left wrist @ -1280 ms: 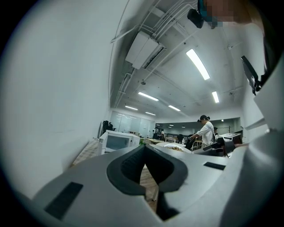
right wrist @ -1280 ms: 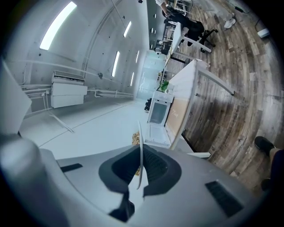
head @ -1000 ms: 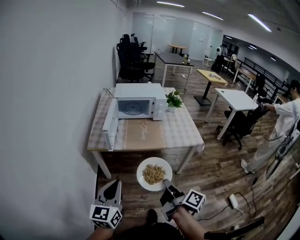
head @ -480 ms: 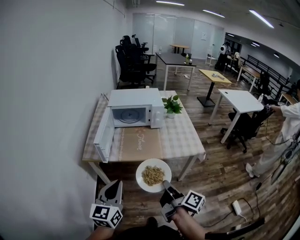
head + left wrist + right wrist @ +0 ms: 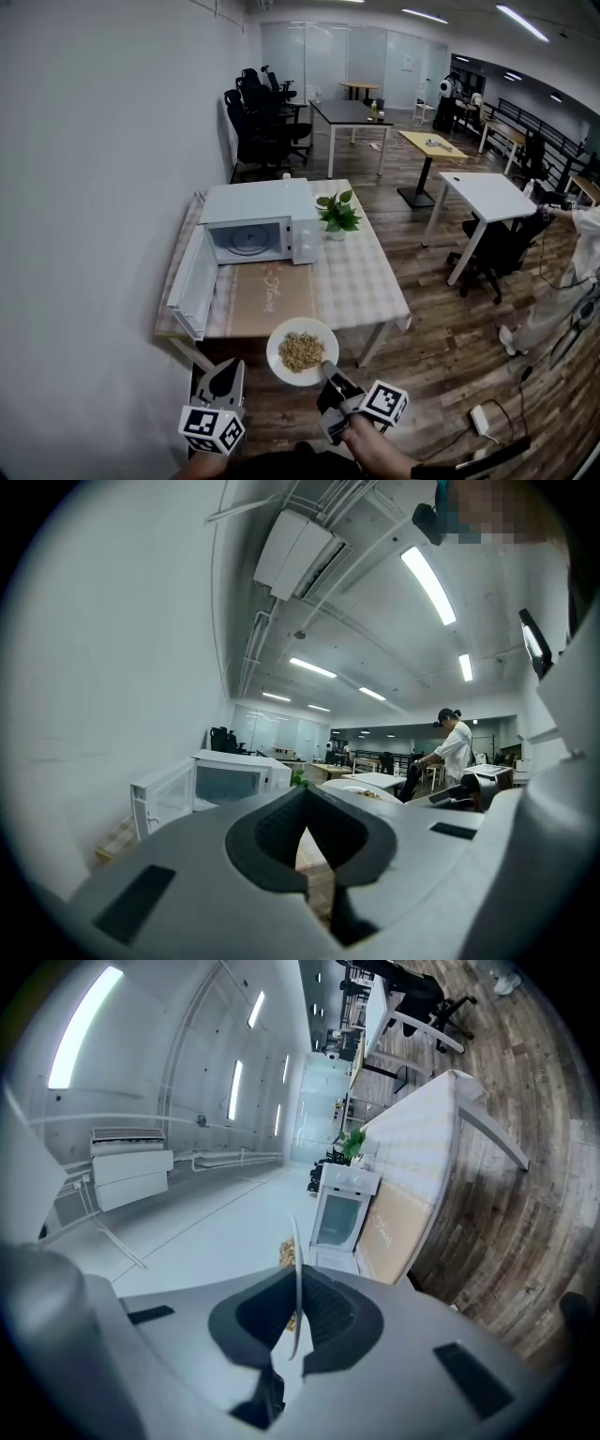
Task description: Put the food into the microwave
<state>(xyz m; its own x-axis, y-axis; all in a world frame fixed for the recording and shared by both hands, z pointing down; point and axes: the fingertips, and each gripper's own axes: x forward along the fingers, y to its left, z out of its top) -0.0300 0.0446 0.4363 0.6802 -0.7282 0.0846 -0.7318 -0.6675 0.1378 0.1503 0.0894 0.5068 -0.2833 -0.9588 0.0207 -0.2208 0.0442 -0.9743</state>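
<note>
The right gripper view shows the thin white plate (image 5: 296,1269) edge-on, pinched at its rim by the right gripper (image 5: 296,1314). The head view shows it is round and carries crumbly tan food (image 5: 302,351), in front of the boxy white microwave (image 5: 258,225), whose door (image 5: 192,291) stands open. The left gripper (image 5: 302,810) is closed on nothing.

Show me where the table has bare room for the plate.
Free: the tan mat in front of the microwave, and the checked cloth right of it, before the plant. Crowded: the back left corner, where the open door stands along the left edge.
</note>
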